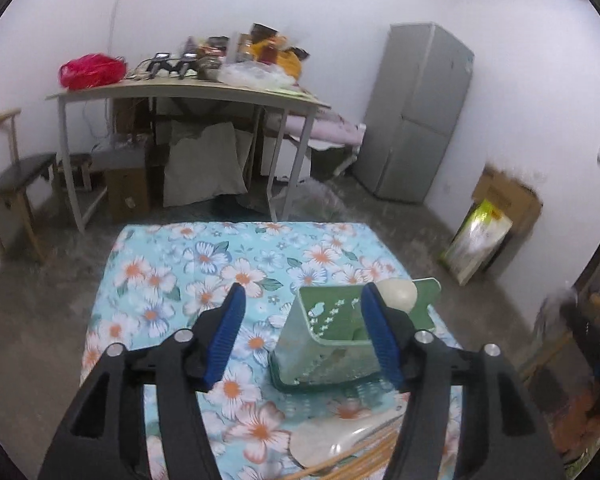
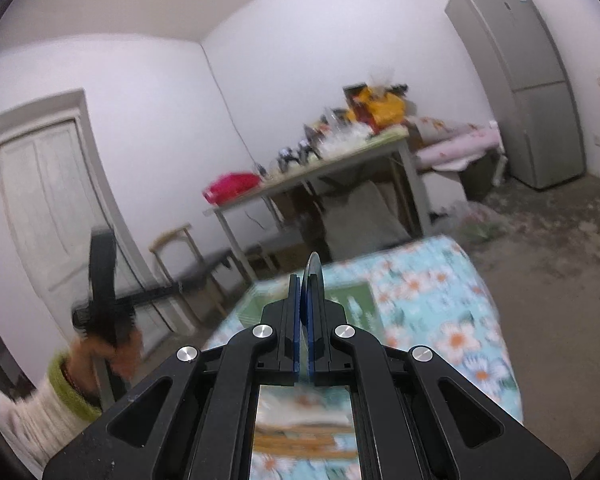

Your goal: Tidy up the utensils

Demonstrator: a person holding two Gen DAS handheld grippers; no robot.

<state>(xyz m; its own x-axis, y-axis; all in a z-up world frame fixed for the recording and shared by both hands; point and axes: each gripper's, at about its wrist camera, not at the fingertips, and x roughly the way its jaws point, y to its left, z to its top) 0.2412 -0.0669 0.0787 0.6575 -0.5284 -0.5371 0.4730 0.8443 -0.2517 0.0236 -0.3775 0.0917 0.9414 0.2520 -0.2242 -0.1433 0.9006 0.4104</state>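
A green utensil holder [image 1: 332,332] with a white flower print stands on the floral tablecloth [image 1: 172,280]; a pale spoon [image 1: 396,294] sticks out of it. My left gripper [image 1: 304,320] is open just before the holder, with nothing pressed by its blue pads. A white spoon [image 1: 332,444] and bamboo chopsticks [image 1: 372,456] lie on the cloth below it. My right gripper [image 2: 305,284] is shut on a thin metal utensil [image 2: 314,270], seen edge-on, above the holder [image 2: 354,306]. At the left of the right wrist view a hand [image 2: 100,352] holds the left gripper.
Beyond the table stands a cluttered desk [image 1: 188,90] with a pillow and boxes under it. A chair [image 1: 12,184] is at the left, a grey fridge [image 1: 416,120] at the right, and a box with a bag [image 1: 484,236] on the floor. A door [image 2: 48,208] is at far left.
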